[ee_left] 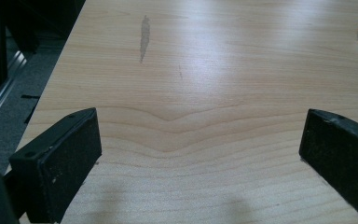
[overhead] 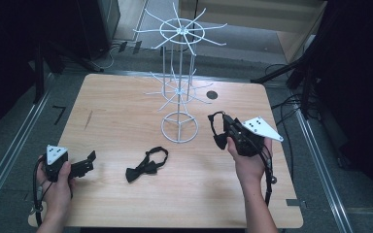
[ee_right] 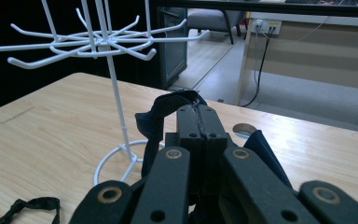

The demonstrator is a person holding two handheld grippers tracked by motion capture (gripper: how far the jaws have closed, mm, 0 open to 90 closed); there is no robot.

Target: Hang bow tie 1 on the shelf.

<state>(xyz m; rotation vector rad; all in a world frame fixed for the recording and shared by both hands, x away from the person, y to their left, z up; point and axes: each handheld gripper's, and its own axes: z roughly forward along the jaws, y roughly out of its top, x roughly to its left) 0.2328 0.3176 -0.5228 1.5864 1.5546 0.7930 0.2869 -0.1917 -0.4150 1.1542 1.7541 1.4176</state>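
A light wooden counter (overhead: 126, 111) with rounded corners carries a dark grey smear (overhead: 88, 119) towards its left side and a round dark cable hole (overhead: 211, 95) near its far edge. A second black bow tie (overhead: 147, 165) lies flat on the wood near the front, its strap curled in a loop. Grey carpeted floor (overhead: 9, 126) surrounds the counter, with metal rails (overhead: 14, 145) running along both sides.

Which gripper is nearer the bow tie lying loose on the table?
Left. The left gripper sits open a short way to the left of the bow tie; the right gripper, shut on another bow tie, is farther right, beside the rack's base.
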